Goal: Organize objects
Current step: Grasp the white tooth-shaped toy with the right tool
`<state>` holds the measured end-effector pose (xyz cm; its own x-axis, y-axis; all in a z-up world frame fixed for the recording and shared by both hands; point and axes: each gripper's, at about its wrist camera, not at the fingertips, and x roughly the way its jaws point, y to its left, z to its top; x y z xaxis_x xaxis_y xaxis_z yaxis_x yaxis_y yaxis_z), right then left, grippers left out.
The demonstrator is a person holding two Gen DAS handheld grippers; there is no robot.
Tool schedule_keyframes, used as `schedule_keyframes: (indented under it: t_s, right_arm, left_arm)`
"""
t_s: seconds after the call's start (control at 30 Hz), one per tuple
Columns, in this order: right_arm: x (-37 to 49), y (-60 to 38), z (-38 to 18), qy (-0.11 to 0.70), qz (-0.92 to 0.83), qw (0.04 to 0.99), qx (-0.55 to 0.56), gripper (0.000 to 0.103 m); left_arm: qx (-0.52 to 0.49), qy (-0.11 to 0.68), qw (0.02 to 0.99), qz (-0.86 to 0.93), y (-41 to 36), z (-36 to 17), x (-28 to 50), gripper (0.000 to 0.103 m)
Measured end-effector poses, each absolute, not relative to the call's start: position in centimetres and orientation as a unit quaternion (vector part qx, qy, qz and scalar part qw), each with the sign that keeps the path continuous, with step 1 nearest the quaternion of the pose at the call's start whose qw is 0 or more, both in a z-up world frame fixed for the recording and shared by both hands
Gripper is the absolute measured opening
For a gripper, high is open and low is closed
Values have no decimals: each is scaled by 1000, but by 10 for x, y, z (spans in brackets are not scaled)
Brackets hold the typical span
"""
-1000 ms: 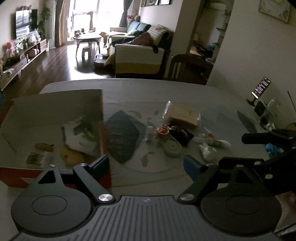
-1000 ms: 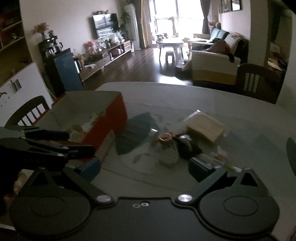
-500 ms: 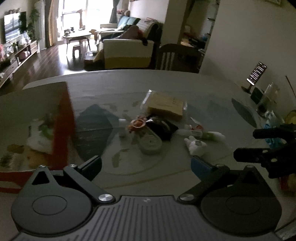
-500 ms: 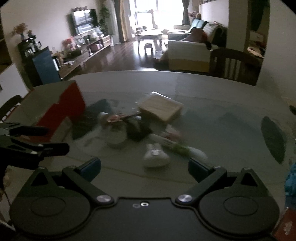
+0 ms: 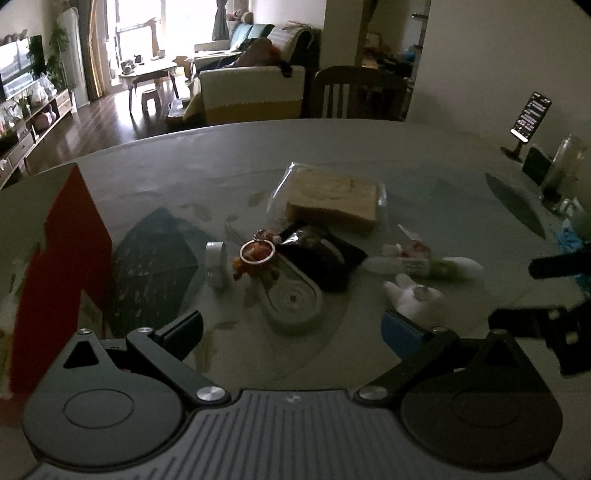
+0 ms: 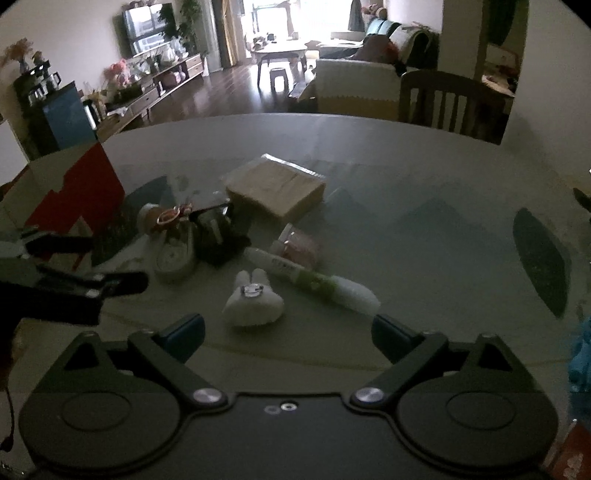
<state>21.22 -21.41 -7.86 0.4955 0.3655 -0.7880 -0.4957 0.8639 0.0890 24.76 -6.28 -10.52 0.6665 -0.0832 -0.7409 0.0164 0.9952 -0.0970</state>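
Both jaws stand wide apart and empty; left gripper [image 5: 291, 326] hangs at the lower middle of its frame, right gripper [image 6: 288, 328] likewise; white bunny toy [image 6: 253, 299] lies centre frame just above the right gripper's fingers; tube [image 6: 314, 282] lies beside it to the right; wrapped tan block [image 6: 277, 188] sits above centre; red box [image 5: 62, 258] stands at left edge; table [image 6: 424, 177] carries all.

Dim, grainy foreground; blown-out daylight from the far window [image 5: 129, 22], fisheye-bent edges, soft blur throughout
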Motion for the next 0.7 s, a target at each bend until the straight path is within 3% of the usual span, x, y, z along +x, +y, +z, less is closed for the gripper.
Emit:
schedule_keyframes:
  t_s: [0.7]
  right_arm:
    - [242, -171, -123, 462, 259, 843, -100, 86]
  left_arm:
    - [-37, 441, 897, 18, -62, -149, 304, 103]
